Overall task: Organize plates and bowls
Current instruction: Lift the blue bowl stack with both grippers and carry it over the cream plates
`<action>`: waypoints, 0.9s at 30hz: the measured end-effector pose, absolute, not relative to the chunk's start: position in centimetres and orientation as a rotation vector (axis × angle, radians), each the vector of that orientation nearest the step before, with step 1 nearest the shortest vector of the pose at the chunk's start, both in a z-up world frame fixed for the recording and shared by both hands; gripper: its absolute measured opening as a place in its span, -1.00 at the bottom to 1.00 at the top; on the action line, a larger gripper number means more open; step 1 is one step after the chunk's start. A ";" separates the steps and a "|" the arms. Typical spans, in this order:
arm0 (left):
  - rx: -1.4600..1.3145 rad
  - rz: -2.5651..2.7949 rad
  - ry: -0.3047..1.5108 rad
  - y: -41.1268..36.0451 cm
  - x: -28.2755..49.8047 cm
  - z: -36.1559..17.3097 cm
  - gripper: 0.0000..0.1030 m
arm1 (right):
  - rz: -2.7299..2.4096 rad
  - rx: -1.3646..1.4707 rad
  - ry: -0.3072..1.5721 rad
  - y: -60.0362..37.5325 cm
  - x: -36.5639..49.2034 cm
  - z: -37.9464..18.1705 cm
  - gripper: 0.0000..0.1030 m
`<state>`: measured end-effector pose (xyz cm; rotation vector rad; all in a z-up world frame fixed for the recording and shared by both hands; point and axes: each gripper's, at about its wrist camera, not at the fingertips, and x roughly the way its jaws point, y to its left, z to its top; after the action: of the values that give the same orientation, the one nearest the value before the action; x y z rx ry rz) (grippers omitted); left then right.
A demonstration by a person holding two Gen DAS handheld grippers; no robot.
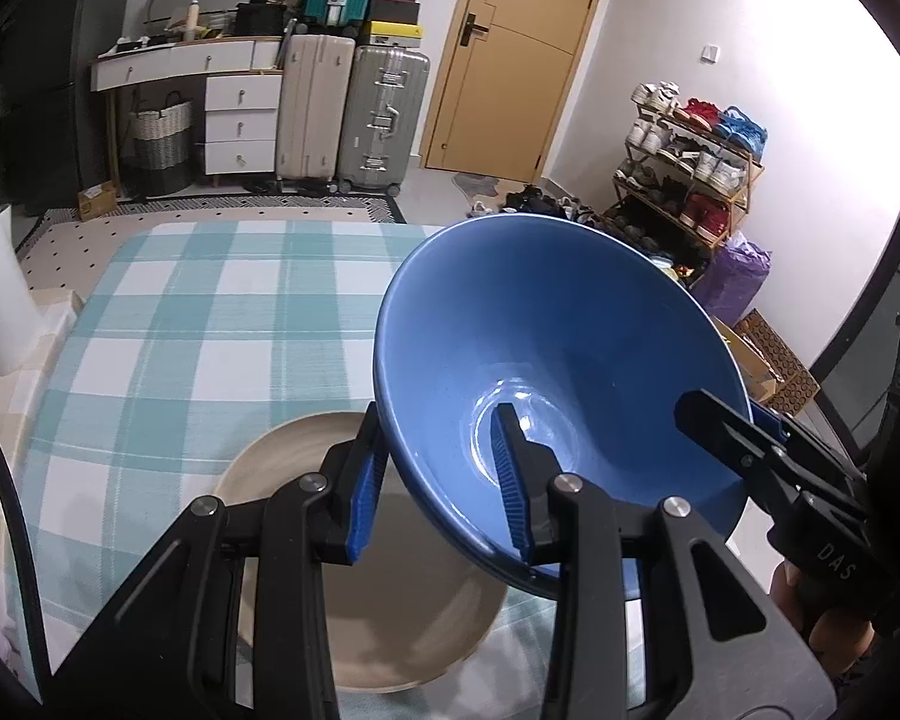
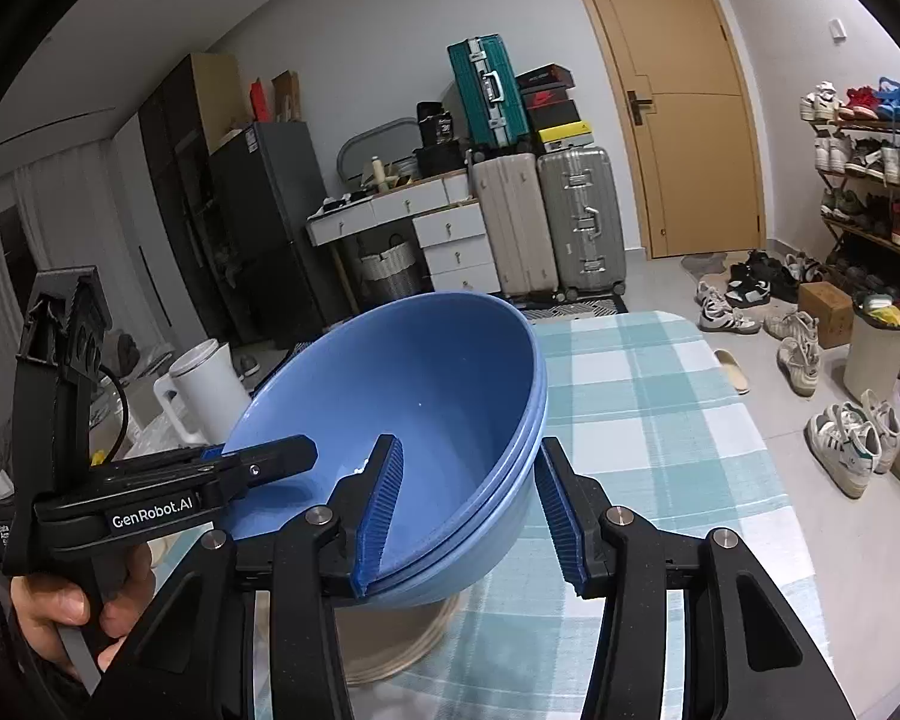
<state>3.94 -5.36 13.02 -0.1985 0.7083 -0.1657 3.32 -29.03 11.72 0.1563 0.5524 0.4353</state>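
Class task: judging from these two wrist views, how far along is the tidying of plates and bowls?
Done: the blue bowls look nested, with stacked rims showing in the right wrist view. In hand: the left gripper and right gripper each straddle the rim, holding the bowls tilted above the beige plates. Left: setting the bowls down on the plates, on the checked tablecloth.

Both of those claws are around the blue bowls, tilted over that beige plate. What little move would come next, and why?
Probably level the blue bowls and lower them onto the beige plate: they hang tilted above it, with the left gripper and right gripper straddling opposite rims.
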 end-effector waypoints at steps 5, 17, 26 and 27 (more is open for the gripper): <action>-0.211 -0.122 0.707 -3.4 2.8 13.0 -0.39 | 0.461 0.141 0.566 -27.0 3.2 11.7 -0.09; -0.232 -0.022 0.735 0.5 1.8 10.8 -0.39 | 0.539 0.095 0.610 -22.1 4.7 9.5 -0.09; -0.235 0.002 0.766 1.5 3.5 8.0 -0.39 | 0.559 0.077 0.653 -20.6 6.1 7.1 -0.09; -0.236 0.003 0.772 1.6 3.8 7.7 -0.39 | 0.559 0.077 0.655 -20.6 6.2 6.9 -0.09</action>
<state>3.79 1.58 7.66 -0.2355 0.7723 0.0032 6.20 -20.58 6.95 0.0774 0.6552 0.5594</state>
